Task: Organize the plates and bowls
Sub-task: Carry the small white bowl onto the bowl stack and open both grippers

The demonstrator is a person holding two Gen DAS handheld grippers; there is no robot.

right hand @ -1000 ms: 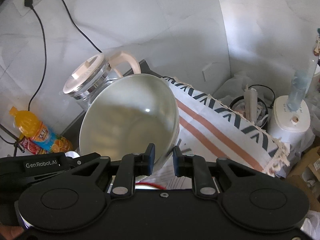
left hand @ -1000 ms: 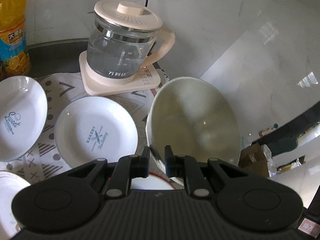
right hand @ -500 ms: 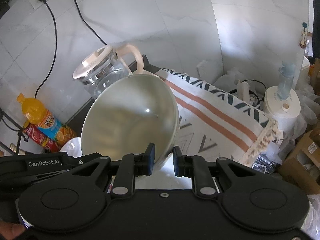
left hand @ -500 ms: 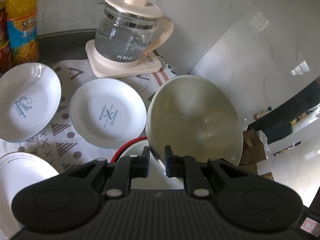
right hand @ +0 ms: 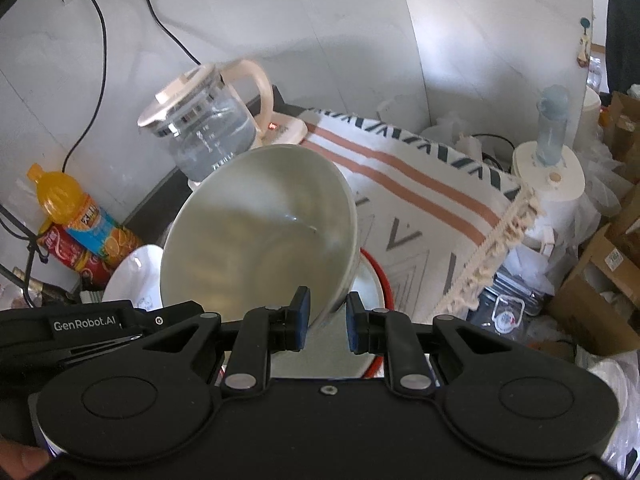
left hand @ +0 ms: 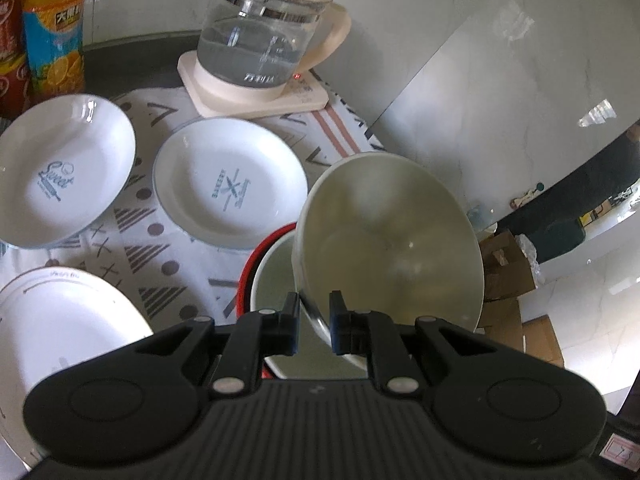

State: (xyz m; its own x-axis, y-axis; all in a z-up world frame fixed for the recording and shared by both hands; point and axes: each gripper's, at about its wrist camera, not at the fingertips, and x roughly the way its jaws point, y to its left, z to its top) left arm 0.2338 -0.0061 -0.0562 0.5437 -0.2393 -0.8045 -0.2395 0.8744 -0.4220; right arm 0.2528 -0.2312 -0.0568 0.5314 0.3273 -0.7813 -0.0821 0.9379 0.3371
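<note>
A large cream bowl [left hand: 392, 240] is held tilted in the air by both grippers. My left gripper [left hand: 314, 322] is shut on its near rim. My right gripper [right hand: 327, 322] is shut on its opposite rim, where the bowl [right hand: 260, 240] also shows. Below it sits a red-rimmed bowl [left hand: 276, 276] on the patterned cloth [left hand: 132, 248]; its red rim also shows in the right wrist view [right hand: 380, 276]. Two white plates with blue print [left hand: 228, 188] [left hand: 60, 168] lie on the cloth, and a third white plate [left hand: 60, 328] lies at the near left.
A glass kettle on a cream base [left hand: 260, 40] stands at the back of the cloth. An orange juice bottle [left hand: 52, 20] and a red can [left hand: 10, 44] stand at the back left. The table's right edge [right hand: 500, 240] drops off to boxes and clutter on the floor.
Both grippers have lifted the cream bowl and carried it back from the kettle. The red-rimmed bowl under it has come into view.
</note>
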